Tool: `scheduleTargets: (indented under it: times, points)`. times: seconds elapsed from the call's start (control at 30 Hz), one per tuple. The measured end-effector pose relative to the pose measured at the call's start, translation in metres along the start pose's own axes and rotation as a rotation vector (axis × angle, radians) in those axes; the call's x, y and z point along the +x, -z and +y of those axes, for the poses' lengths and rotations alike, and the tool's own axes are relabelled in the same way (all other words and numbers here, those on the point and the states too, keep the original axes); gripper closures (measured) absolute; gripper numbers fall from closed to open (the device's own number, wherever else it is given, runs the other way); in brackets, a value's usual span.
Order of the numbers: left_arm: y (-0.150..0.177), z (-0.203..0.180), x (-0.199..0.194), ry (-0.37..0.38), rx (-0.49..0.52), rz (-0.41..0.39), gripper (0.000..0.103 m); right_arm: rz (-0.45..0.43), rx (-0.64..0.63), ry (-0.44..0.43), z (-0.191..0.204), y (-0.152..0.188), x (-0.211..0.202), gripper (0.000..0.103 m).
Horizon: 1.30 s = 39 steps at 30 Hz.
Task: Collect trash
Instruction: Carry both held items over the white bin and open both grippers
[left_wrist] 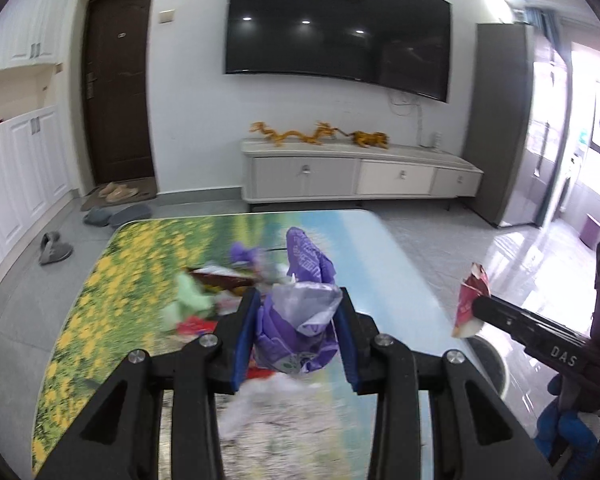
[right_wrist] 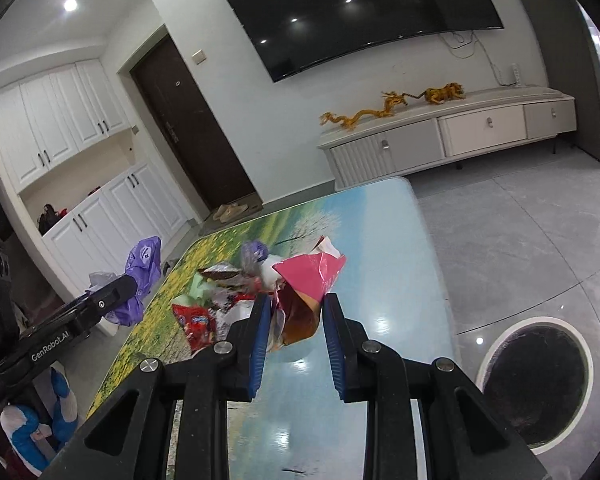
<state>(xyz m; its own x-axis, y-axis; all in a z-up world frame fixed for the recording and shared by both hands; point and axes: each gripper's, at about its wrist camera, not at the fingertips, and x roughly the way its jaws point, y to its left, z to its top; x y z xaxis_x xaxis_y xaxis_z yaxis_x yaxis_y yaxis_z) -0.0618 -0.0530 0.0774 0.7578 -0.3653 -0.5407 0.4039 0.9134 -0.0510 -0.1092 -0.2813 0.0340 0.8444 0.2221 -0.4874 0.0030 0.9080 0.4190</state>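
Left gripper (left_wrist: 298,316): its 2 blue-padded fingers (left_wrist: 246,332) are clamped on a crumpled purple-and-silver wrapper (left_wrist: 300,320), which bulges up between the pads and trails a purple tail toward 12 o'clock. The same wrapper (right_wrist: 140,280) shows in the right wrist view at 9 o'clock, hanging off the black finger of the left gripper (right_wrist: 116,296), held beyond the table's left edge. Right gripper (right_wrist: 294,320): its 2 blue pads (right_wrist: 260,332) pinch a red-and-brown foil packet (right_wrist: 304,300), pink inner face turned up, lower end dangling just above the table top. In the left wrist view that packet (left_wrist: 470,300) sits at 3 o'clock in the tip of the right gripper (left_wrist: 480,306), out past the table's right edge. The table (left_wrist: 100,300) carries a printed landscape, yellow flowers on the left, pale blue on the right. The rest of the trash lies in a loose heap (right_wrist: 216,296) near the table's middle, just ahead of both grippers: a red snack packet (right_wrist: 194,322), a pale green wrapper (right_wrist: 198,286), a brown foil piece (right_wrist: 220,272), white scraps; in the left wrist view the heap (left_wrist: 204,292) is motion-blurred. A round bin with a white rim (right_wrist: 534,384) and dark inside stands on the grey tile floor at 4 o'clock in the right wrist view, beside the table. Background: wall TV (left_wrist: 336,24), low cabinet (left_wrist: 360,176) with gold dragon figures (left_wrist: 300,134), dark door (left_wrist: 118,84), slippers (left_wrist: 54,248).
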Motion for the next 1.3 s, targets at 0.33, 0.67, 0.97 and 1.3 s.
scheduleTargets:
  times: [0.33, 0.67, 0.97, 1.3]
  points:
    - [-0.011, -0.156, 0.063, 0.23, 0.18, 0.101, 0.068, -0.076, 0.127, 0.279, -0.112, 0.0, -0.049, 0.078]
    - [-0.003, -0.266, 0.138, 0.382, 0.214, 0.244, 0.065, 0.016, 0.322, 0.437, -0.216, 0.03, -0.047, 0.074]
    - [-0.001, -0.3, 0.187, 0.465, 0.157, 0.325, 0.041, 0.086, 0.395, 0.474, -0.258, 0.047, -0.036, 0.064]
    - [-0.001, -0.283, 0.175, 0.418, 0.138, 0.279, 0.041, 0.06, 0.382, 0.507, -0.246, 0.039, -0.041, 0.063]
